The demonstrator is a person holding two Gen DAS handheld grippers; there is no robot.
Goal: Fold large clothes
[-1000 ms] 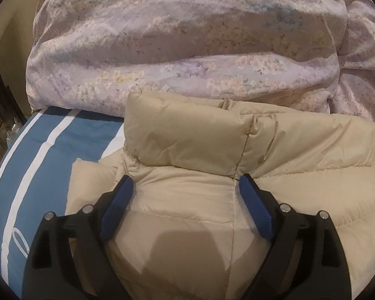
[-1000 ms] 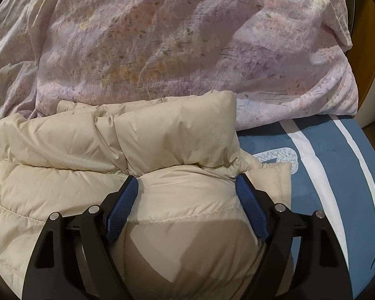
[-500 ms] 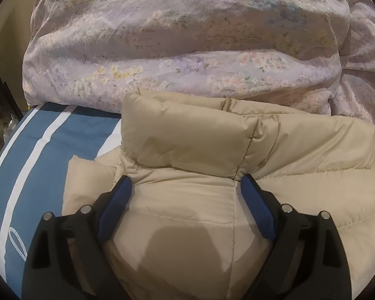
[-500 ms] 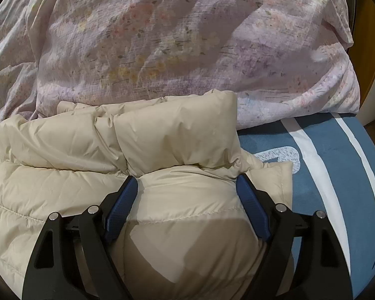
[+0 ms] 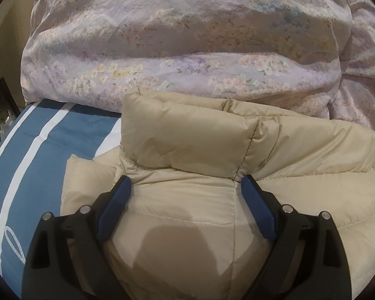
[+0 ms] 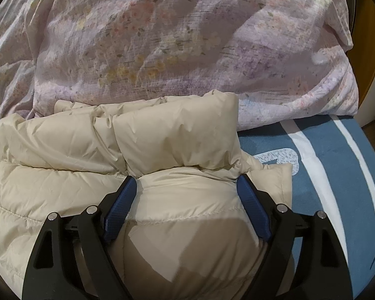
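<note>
A beige puffer jacket (image 5: 187,147) lies on the bed, its padded collar toward the far side. My left gripper (image 5: 185,190) is open, its blue pads either side of a bulge of jacket fabric just below the collar's left end. In the right wrist view the same jacket (image 6: 172,137) fills the lower left. My right gripper (image 6: 186,187) is open too, its jaws wide around the puffed fabric below the collar's right end. Whether the pads press the fabric I cannot tell.
A crumpled lilac floral duvet (image 5: 187,50) is piled behind the jacket, also in the right wrist view (image 6: 162,37). A blue bedsheet with white stripes (image 5: 32,155) shows left of the jacket and on its right (image 6: 337,162). A wooden panel (image 6: 370,37) stands far right.
Both views shift only slightly; the left gripper has edged a little forward toward the collar. Both jaws stay wide apart. The jacket has not visibly moved.
</note>
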